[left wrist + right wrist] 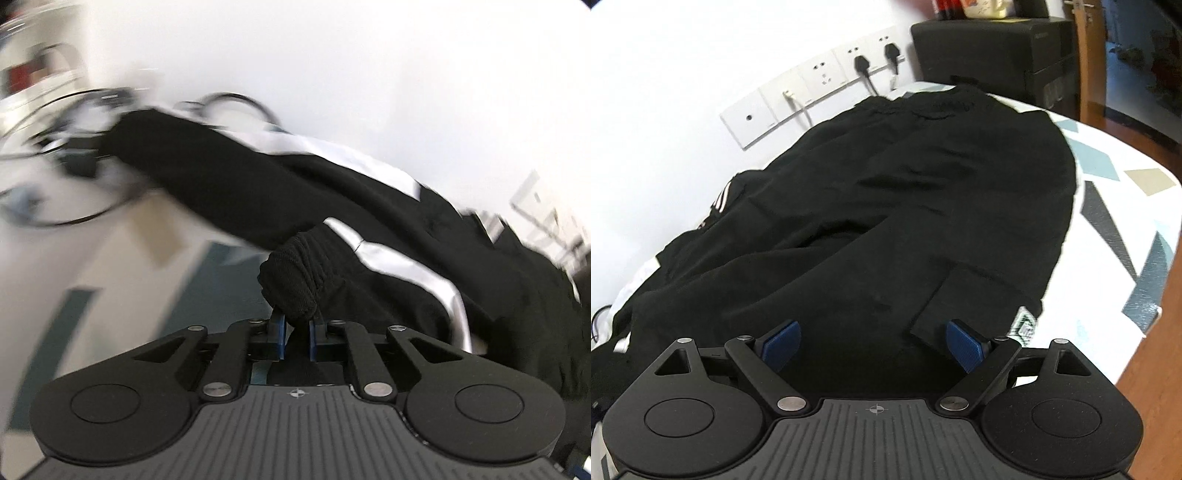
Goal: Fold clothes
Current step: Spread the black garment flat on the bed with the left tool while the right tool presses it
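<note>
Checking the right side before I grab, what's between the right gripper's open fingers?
Only black trousers lie between the right gripper fingers, shown in the right wrist view.

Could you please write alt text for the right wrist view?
The open right gripper hovers over black trousers spread on a patterned tablecloth, its blue-padded jaws apart. Wall sockets line the white wall behind.

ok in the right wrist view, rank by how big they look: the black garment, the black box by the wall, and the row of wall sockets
1. black garment, by far the largest.
2. black box.
3. wall sockets, roughly similar to the box; both sit far back, so that order is unsure.
</note>
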Demonstrator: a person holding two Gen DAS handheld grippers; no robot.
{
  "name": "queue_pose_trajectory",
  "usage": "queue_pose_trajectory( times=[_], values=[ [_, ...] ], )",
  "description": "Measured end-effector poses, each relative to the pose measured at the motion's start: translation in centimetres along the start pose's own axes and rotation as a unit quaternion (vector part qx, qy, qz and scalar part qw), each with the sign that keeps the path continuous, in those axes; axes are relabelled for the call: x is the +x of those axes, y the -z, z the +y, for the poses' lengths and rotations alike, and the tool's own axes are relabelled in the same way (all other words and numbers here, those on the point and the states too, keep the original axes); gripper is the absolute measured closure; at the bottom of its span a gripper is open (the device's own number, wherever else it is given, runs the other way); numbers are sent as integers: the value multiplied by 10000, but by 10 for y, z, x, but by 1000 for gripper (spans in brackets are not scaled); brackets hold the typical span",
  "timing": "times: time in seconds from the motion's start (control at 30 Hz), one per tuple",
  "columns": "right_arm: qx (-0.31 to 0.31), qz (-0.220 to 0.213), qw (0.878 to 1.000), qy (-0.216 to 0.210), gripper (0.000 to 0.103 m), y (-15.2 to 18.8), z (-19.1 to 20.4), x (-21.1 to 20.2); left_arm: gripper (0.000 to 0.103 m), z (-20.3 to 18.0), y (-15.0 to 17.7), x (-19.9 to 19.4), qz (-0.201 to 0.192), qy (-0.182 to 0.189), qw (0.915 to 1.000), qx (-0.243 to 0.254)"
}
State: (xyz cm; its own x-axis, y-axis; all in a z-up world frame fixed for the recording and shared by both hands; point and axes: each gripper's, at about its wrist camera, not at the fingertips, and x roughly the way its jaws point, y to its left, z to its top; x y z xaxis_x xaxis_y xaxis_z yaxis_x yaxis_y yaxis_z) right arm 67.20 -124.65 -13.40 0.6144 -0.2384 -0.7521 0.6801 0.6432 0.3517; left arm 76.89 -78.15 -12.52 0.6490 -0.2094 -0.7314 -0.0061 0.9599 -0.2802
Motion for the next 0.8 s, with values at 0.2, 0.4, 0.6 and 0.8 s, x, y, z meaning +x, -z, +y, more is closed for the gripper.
queue_pose_trajectory(
  times=[0.2,0.4,0.6,0.8],
  values=[
    [-188,355,9983,-424,19,5,19,17,84,68,4,-43,-407,-1136,9909,-599],
    [-533,626,9926,-889,19,12,37,24,54,86,12,-71,-316,-1558,9803,-1171],
    [-602,733,9912,-918,22,15,28,26,38,26,5,-69,-349,-624,9957,-590],
    [-650,742,9903,-975,22,18,19,19,38,-16,1,5,-22,-1621,9863,-319]
  ],
)
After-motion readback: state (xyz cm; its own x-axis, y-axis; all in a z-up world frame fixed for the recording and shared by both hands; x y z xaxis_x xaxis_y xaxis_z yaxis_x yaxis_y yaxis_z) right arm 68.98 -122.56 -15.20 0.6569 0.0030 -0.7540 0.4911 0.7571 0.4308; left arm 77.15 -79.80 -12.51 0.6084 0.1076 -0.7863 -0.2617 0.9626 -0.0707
